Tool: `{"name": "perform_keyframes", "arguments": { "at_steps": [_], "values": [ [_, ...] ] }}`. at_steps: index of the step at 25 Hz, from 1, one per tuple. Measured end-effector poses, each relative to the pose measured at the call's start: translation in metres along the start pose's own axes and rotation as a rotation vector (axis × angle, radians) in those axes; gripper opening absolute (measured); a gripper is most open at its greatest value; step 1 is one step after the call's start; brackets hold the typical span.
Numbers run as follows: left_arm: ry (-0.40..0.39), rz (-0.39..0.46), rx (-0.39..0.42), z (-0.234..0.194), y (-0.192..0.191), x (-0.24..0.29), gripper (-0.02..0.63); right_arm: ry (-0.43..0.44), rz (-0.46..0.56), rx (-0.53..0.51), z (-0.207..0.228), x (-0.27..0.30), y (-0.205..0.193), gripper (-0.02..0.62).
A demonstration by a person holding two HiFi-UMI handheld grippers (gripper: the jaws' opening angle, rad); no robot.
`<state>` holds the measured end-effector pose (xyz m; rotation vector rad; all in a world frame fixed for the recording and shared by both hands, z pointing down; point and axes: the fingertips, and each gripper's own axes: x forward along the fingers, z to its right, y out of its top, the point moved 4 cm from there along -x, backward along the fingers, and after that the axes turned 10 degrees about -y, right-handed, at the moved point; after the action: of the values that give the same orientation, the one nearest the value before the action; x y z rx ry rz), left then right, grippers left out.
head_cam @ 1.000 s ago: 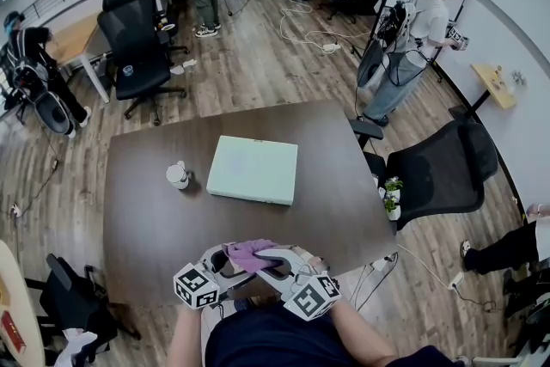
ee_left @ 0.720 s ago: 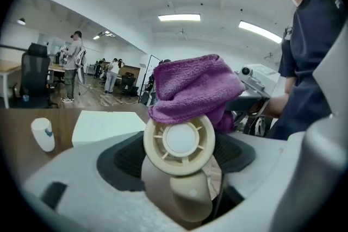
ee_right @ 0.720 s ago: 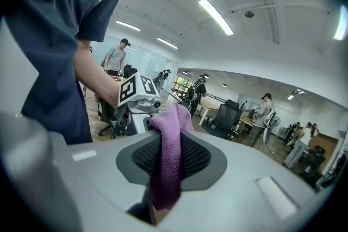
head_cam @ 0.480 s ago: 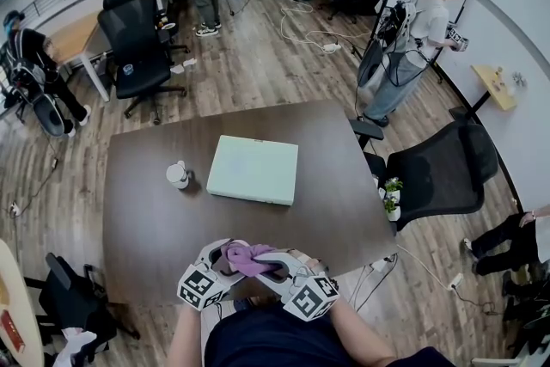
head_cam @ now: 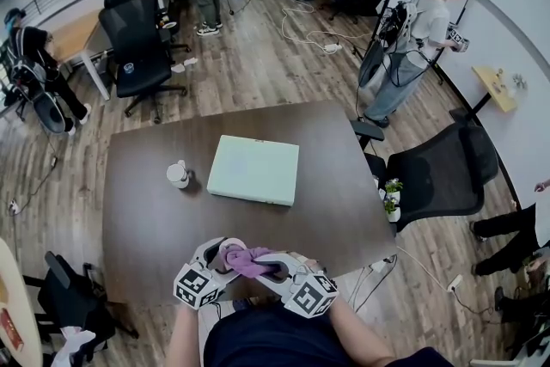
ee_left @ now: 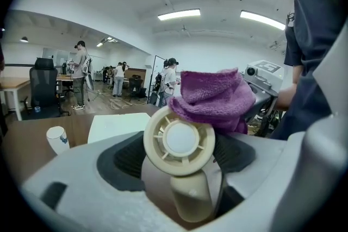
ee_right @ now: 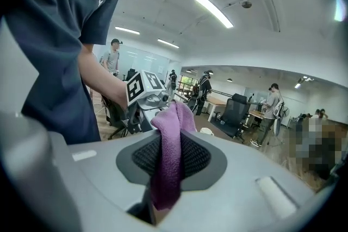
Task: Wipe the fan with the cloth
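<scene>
Fan [ee_left: 179, 140]: cream, handheld; its handle was clamped in the left hand-held gripper [head_cam: 222, 256], lower centre, above the table [head_cam: 155, 219] edge.
Cloth [ee_left: 212, 98]: purple; was pinched in the right hand-held gripper [head_cam: 266, 264] and lay on the fan's upper rim.
Method: holding the fan steady while sweeping the cloth across the grille seemed best.

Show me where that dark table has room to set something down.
Bare dark wooden table lies right of the pale green flat box, beyond it and in front of it. Crowded: white cup at its left, purple cloth over the near edge.
</scene>
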<state>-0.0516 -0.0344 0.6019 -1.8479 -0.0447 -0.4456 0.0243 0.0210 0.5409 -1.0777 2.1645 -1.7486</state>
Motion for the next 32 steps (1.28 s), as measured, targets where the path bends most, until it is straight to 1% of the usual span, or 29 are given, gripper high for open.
{"name": "perform_keyframes", "arguments": {
  "at_steps": [3, 7, 18, 26, 32],
  "values": [
    [0.008, -0.015, 0.002, -0.003, -0.003, 0.001, 0.376, 0.005, -0.005, 0.024, 0.0, 0.001, -0.007, 0.085],
    [0.015, -0.012, -0.009, -0.004, -0.006, 0.001, 0.376, 0.011, -0.01, 0.058, 0.0, 0.002, -0.013, 0.084],
    [0.026, -0.023, -0.011, -0.009, -0.009, -0.002, 0.376, 0.005, -0.071, 0.106, 0.001, 0.006, -0.032, 0.084],
    [0.02, 0.002, -0.029, -0.009, -0.007, -0.004, 0.376, -0.012, -0.098, 0.145, 0.003, 0.009, -0.042, 0.084],
    [0.006, 0.03, -0.034, -0.005, -0.001, -0.005, 0.376, -0.045, -0.123, 0.166, 0.008, 0.009, -0.046, 0.084]
  ]
}}
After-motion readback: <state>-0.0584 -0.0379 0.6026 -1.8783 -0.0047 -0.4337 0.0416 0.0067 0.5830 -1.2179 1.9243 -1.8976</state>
